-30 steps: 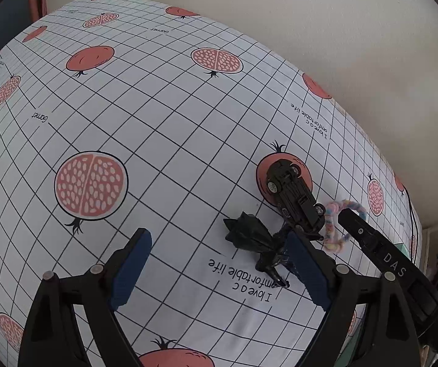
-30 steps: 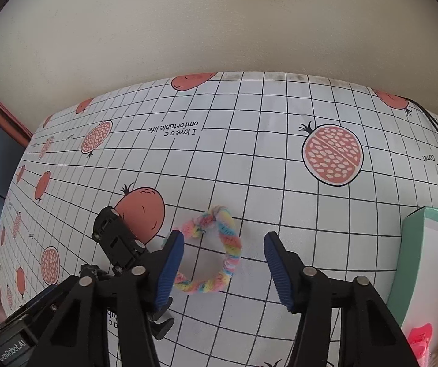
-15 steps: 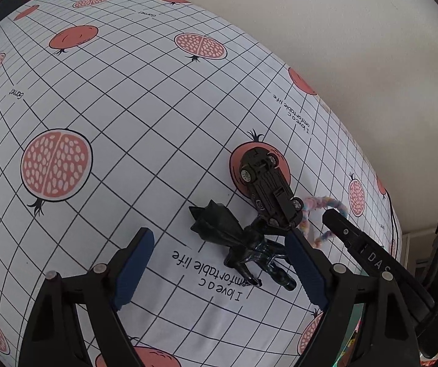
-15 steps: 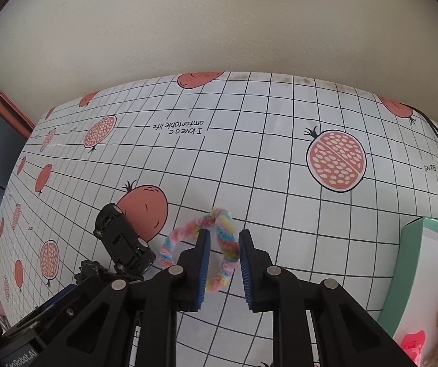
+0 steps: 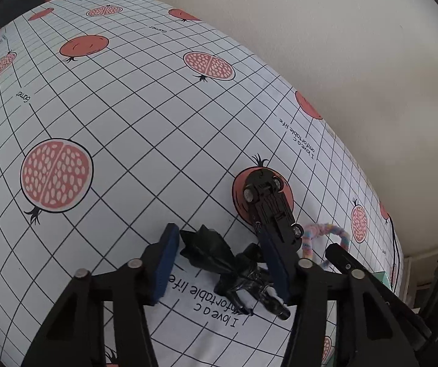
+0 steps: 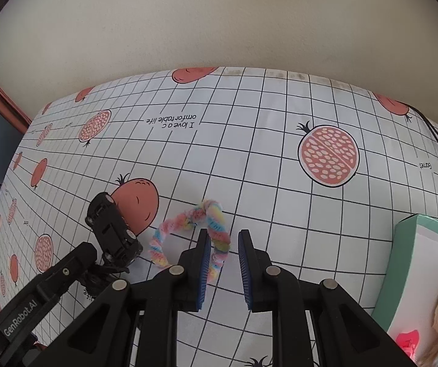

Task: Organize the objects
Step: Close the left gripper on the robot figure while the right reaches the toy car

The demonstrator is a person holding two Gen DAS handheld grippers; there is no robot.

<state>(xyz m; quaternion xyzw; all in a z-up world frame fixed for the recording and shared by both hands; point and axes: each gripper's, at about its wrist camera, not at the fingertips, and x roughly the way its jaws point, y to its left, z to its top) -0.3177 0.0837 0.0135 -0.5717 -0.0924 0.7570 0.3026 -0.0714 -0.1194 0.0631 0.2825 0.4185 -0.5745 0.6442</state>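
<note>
1. The left gripper (image 5: 219, 263) has its two blue pads partly open, one on each side of a black toy figure (image 5: 219, 260). The figure fills most of the gap. The left pad touches the figure's cape; I cannot tell if the right pad presses on it.
2. The right pad of the left gripper also sits right against the back end of a black toy car (image 5: 271, 208). The car lies upside down with its wheels up, on a red fruit picture.
3. The right gripper (image 6: 224, 260) has its pads close together with a small gap. One side of a fuzzy rainbow loop (image 6: 188, 232) sits in that gap against the left pad. The right pad looks just apart from it.
4. The loop lies on the tablecloth (image 6: 249, 153), just beside the car (image 6: 111, 229).
5. A green box (image 6: 402, 263) stands at the right, well apart from the loop.
</note>
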